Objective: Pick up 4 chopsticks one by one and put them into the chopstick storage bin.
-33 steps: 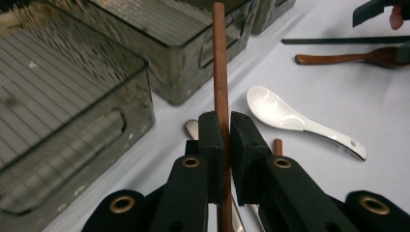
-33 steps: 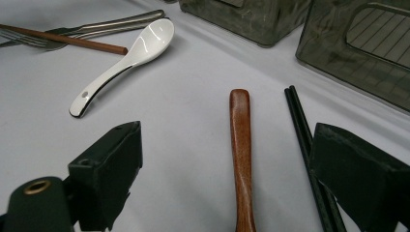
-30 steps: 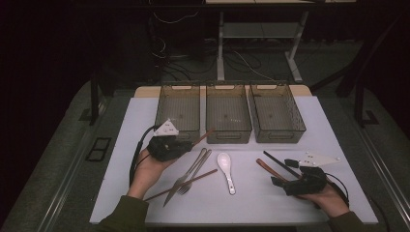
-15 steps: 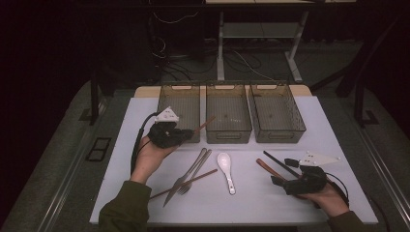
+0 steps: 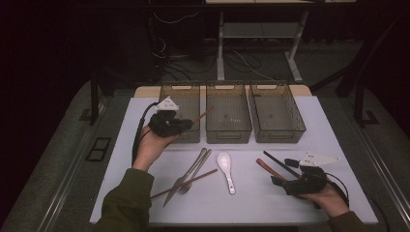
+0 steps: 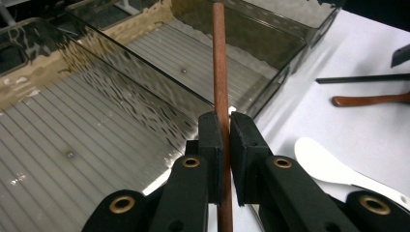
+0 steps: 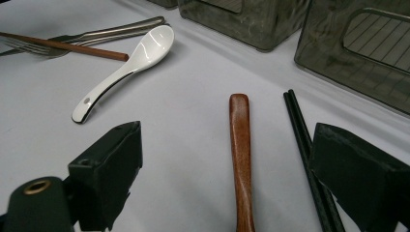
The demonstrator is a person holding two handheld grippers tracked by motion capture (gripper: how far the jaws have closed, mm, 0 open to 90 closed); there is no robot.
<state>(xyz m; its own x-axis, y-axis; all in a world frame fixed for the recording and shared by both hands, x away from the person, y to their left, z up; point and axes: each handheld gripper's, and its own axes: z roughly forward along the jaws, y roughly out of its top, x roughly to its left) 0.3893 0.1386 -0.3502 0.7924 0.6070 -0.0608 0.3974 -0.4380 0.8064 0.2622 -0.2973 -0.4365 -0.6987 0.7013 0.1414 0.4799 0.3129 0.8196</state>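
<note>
My left gripper [image 5: 187, 123] is shut on a brown chopstick [image 5: 205, 115], held at the front right corner of the left bin [image 5: 169, 87]. In the left gripper view the chopstick [image 6: 220, 63] runs up between the closed jaws [image 6: 226, 140], out over the ribbed bin floors. My right gripper [image 5: 283, 172] rests open low over the mat at the front right. Its jaws [image 7: 227, 135] stand on either side of a wooden handle [image 7: 241, 145], with a black chopstick pair [image 7: 302, 140] just inside the right jaw.
Three smoky bins stand in a row at the back: left, middle [image 5: 228, 85] and right [image 5: 276, 85]. On the white mat [image 5: 145, 145] lie a fork and knife [image 5: 192, 169], a second brown chopstick [image 5: 186, 182] and a white spoon [image 5: 226, 169].
My left gripper has lifted the brown chopstick off the mat and carried it back to the left bin. The right gripper has stayed in place.
</note>
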